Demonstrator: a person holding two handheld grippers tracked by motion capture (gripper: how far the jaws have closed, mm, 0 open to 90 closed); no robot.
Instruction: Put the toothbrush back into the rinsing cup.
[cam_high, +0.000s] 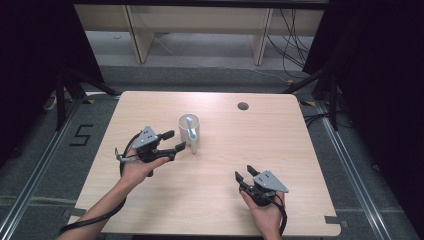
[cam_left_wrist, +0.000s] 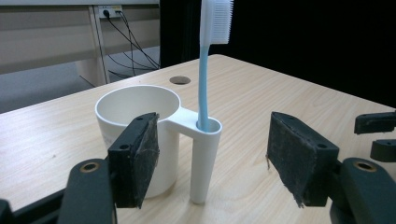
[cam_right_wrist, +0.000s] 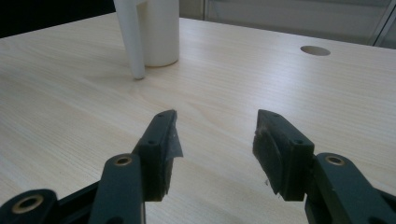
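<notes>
Black left tongs (cam_left_wrist: 212, 161) gape wide, empty, their pads flanking the narrow side tube of a white plastic cup (cam_left_wrist: 154, 135) without touching it. A light-blue toothbrush (cam_left_wrist: 205, 70) stands upright in that tube. Right tongs (cam_high: 247, 174) rest half open, empty, nearer the person on the pale wooden surface (cam_high: 280, 145).

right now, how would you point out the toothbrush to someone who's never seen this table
Start at the light wooden table and find the white cup near its middle, just ahead of the left gripper. The toothbrush stands upright in the narrow tube on the cup's side; its pale blue handle and white bristles are the only colour there.
</notes>
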